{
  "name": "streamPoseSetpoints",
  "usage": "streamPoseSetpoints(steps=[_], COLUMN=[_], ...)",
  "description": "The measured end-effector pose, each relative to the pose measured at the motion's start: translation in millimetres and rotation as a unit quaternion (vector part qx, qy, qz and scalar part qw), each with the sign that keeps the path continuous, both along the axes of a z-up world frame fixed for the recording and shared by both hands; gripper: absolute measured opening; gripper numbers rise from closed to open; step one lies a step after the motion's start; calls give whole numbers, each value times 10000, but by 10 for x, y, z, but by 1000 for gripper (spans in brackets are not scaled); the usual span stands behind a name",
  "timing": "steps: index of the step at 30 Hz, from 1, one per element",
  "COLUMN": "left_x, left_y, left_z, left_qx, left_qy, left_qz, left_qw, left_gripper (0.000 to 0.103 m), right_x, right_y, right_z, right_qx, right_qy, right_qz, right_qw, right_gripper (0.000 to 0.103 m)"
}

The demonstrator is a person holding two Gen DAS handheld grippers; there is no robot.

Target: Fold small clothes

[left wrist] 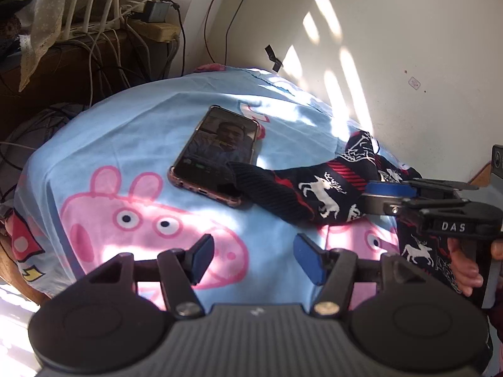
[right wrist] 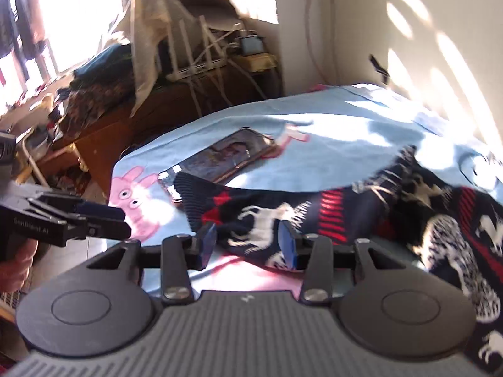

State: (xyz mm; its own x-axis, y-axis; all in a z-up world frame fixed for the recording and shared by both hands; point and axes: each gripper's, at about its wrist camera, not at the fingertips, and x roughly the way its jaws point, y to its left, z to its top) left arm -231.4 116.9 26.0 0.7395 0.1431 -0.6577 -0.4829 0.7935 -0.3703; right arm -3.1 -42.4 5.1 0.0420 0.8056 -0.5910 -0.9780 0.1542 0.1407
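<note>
A dark navy sweater with white reindeer and red stripes lies crumpled on a light blue cartoon-pig sheet. One sleeve stretches left, and its ribbed cuff rests on a corner of a phone. My left gripper hovers open over bare sheet, left of the sleeve, with nothing between its blue pads. My right gripper stands open at the sleeve; fabric shows between its pads, which do not press on it.
The phone lies screen up mid-sheet. A white wall borders the sheet on the right. Beyond the far left edge stands a wooden desk with a power strip and tangled cables. A person's hand holds the right gripper.
</note>
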Motion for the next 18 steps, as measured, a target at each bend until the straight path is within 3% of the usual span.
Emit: streamPoseSetpoints(steps=[3,6,8,9,14,16,18], left_x=[-111,-198,-215,-217,78,301,533], left_y=[86,145,166,175,98,-21,-163], left_z=[4,-15,-17,-22,-8,29,73], left_qx=[-24,-64,-91,-94,-173,-168,-133], left_qy=[-78,-82,-107,-138,-241,-298,-416], left_qz=[194,293,302,279,-22,-300,-635], left_qw=[9998,9995,9994,9995,9996,9990,9970], left_gripper=[57,57,57,57,57,57,57], right_x=[-203,-285,-242,-180,295,593,945], right_y=[370,629,682,650,197,-114,-544], right_z=[-79,-262,-333,-298,366,670,973], right_qx=[-152,-489,-589,-503,421,805,1226], right_qy=[-78,-369,-570,-466,-552,-503,-547], right_qz=[506,573,393,310,-733,-1230,-1888], right_qw=[9986,9965,9959,9972,9949,9879,9728], right_gripper=[50,51,30,12,12,12,12])
